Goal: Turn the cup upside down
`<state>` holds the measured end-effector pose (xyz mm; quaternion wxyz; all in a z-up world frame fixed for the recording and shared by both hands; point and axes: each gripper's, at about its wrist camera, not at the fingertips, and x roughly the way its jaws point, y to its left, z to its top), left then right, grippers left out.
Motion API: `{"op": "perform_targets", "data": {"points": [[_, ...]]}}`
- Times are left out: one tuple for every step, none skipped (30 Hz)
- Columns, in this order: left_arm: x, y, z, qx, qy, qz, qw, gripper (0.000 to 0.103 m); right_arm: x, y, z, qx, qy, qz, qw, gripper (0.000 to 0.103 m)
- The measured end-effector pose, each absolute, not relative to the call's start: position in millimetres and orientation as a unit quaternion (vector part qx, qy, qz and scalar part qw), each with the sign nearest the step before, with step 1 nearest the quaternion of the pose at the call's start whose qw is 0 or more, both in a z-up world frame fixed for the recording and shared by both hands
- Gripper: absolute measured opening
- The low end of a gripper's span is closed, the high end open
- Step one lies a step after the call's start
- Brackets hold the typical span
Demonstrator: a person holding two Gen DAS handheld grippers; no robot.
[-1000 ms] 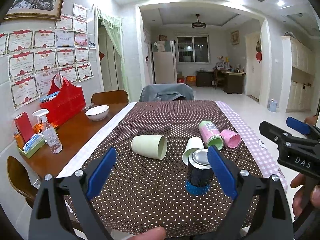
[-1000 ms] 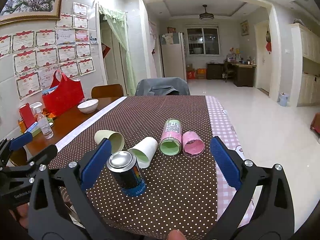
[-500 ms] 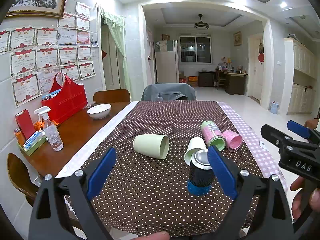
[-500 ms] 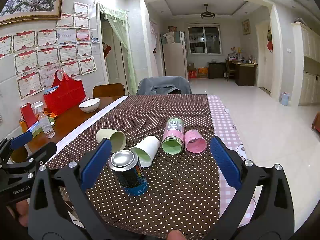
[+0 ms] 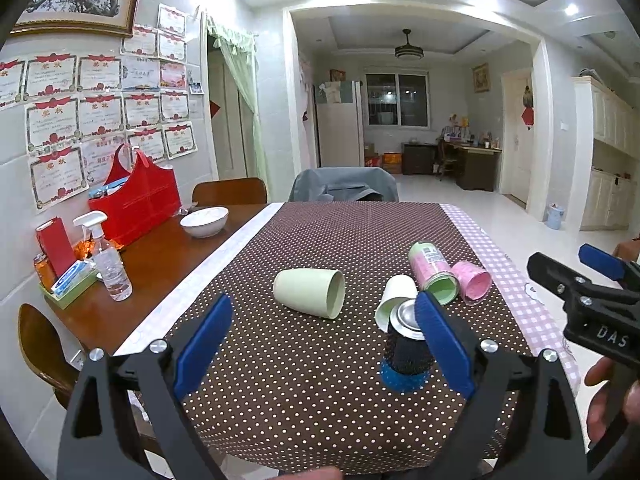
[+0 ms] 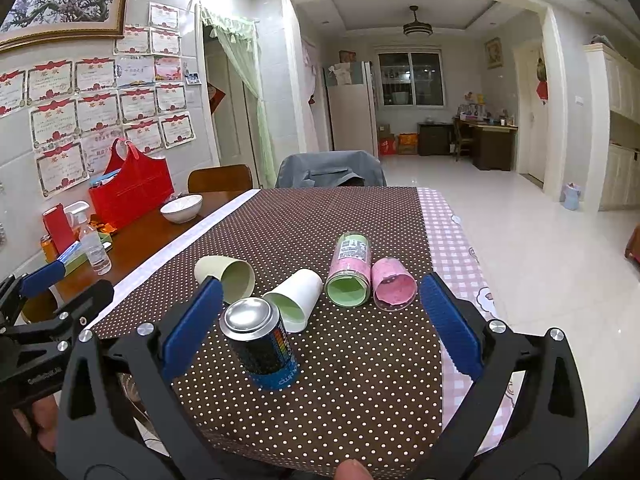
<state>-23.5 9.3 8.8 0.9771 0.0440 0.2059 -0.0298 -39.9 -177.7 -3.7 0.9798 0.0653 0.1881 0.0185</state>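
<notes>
Several cups lie on their sides on the dotted brown tablecloth [image 5: 312, 384]: a pale green cup [image 5: 309, 293] [image 6: 229, 274], a white cup [image 5: 393, 301] [image 6: 297, 299], a pink-and-green tumbler [image 5: 432, 271] [image 6: 349, 270] and a pink cup [image 5: 473, 281] [image 6: 393, 285]. A dark can [image 5: 405, 347] [image 6: 261, 347] stands bottom-up near the front. My left gripper [image 5: 324, 344] is open and empty, short of the pale green cup. My right gripper [image 6: 320, 328] is open and empty, above the front edge behind the can. The right gripper also shows at the right of the left wrist view [image 5: 588, 280].
On the bare wood at the left stand a white bowl [image 5: 204, 221], a red bag [image 5: 136, 205], a spray bottle [image 5: 108, 264] and a tray of small items [image 5: 70, 280]. Chairs stand at the far end [image 5: 344, 189] and left [image 5: 40, 356]. A pink checked cloth [image 6: 460, 248] covers the table's right edge.
Both grippers have risen and eased back slightly, so the cups and can sit a little lower and nearer in view. Nothing on the table has moved.
</notes>
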Motion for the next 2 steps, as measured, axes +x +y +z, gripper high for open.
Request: {"op": "perform_targets", "data": {"points": [[-22.8, 9.8, 8.5, 0.043, 0.208, -0.030, 0.977, 0.091, -39.9, -177.7, -4.1, 0.065, 0.188, 0.018, 0.980, 0.097], [-22.1, 10.2, 8.3, 0.042, 0.210, -0.028, 0.976, 0.091, -39.8, -177.7, -4.0, 0.065, 0.188, 0.018, 0.980, 0.097]]}}
